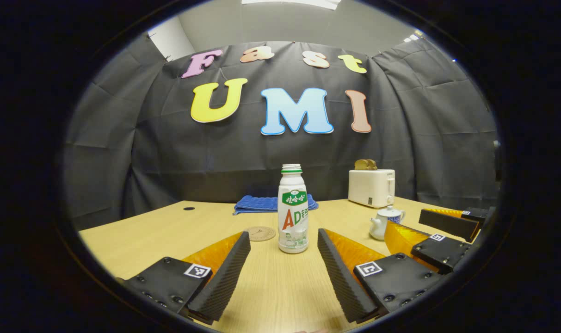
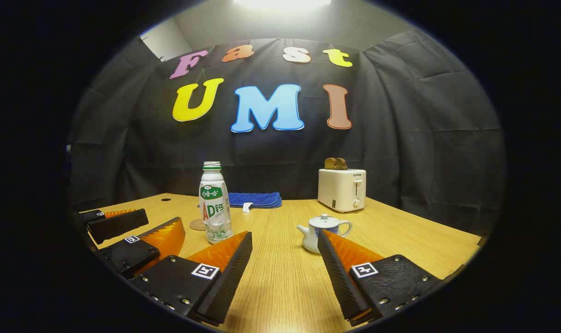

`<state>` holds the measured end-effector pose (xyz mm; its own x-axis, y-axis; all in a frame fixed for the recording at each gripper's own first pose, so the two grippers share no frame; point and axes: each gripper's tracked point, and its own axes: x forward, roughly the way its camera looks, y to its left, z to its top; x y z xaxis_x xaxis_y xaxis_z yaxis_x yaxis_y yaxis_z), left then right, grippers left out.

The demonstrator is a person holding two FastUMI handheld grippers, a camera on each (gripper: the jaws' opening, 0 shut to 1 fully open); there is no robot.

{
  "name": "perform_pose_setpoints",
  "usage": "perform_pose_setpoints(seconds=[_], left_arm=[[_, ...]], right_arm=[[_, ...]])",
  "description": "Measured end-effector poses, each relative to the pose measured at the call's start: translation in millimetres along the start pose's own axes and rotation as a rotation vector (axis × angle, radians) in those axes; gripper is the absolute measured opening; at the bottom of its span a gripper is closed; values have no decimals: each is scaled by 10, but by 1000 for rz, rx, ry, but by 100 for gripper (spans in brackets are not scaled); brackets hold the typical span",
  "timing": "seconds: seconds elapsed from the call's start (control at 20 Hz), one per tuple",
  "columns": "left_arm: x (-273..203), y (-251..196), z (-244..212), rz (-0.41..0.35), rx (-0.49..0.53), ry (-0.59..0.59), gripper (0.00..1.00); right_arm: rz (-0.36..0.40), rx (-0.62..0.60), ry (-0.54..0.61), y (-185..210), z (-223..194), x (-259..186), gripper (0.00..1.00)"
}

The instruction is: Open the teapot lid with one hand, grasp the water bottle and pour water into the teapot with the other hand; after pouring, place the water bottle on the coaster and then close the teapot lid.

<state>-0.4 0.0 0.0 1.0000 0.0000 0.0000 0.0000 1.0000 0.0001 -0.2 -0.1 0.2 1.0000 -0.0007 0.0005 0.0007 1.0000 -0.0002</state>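
Nothing was done at this frame; both claws sat low over the table [image 1: 137, 240], at the near edge. My left claw [image 1: 284, 259] had its jaws wide apart and empty, lined up on the bottle [image 1: 293, 215], which stood upright just ahead, untouched. The bottle looked uncapped. The coaster [image 1: 260, 233] lay flat just left of the bottle, slightly behind it, bare.

My right claw [image 2: 285, 259] was also spread wide and held nothing. The teapot [image 2: 323, 232] sat just past its right finger, lid [image 2: 324, 220] on. In the left gripper view the teapot [image 1: 385, 223] showed to the right of the bottle, partly behind the right claw [image 1: 412, 226].

A toaster [image 2: 342, 189] with bread in it and a blue cloth [image 2: 255, 199] sat at the back, well clear of the work area.

My read: zero progress. Still left were lifting the lid, grabbing the bottle, pouring, setting the bottle on the coaster, then closing the lid. From the alignment I judged left would take the bottle and right the lid. The lid knob looked small, so the pinch would need care.
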Motion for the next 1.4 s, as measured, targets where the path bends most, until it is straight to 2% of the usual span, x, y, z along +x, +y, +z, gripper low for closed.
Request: perform_pose_setpoints(seconds=[0.5, 0.65, 0.9, 1.1, 1.3, 1.35, 1.4], left_arm=[[190, 46, 14, 33, 5, 2, 100], [396, 58, 100, 23, 15, -8, 100], [772, -10, 326, -18, -7, -38, 100], [1013, -2, 359, -15, 6, -44, 100], [1057, 63, 282, -9, -29, -24, 100], [1062, 88, 288, -4, -27, -25, 100], [1074, 105, 291, 0, -28, -27, 100]], right_arm=[[-33, -13, 10, -125, 15, 179, 88], [-65, -82, -3, -306, 171, 424, 88], [-91, -39, 56, -531, 143, 909, 86], [-110, -39, 97, -681, 50, 1223, 86], [-113, -25, 178, -759, -157, 1380, 73], [-111, -14, 160, -749, -101, 1376, 61], [-114, -19, 152, -762, -67, 1399, 61]])
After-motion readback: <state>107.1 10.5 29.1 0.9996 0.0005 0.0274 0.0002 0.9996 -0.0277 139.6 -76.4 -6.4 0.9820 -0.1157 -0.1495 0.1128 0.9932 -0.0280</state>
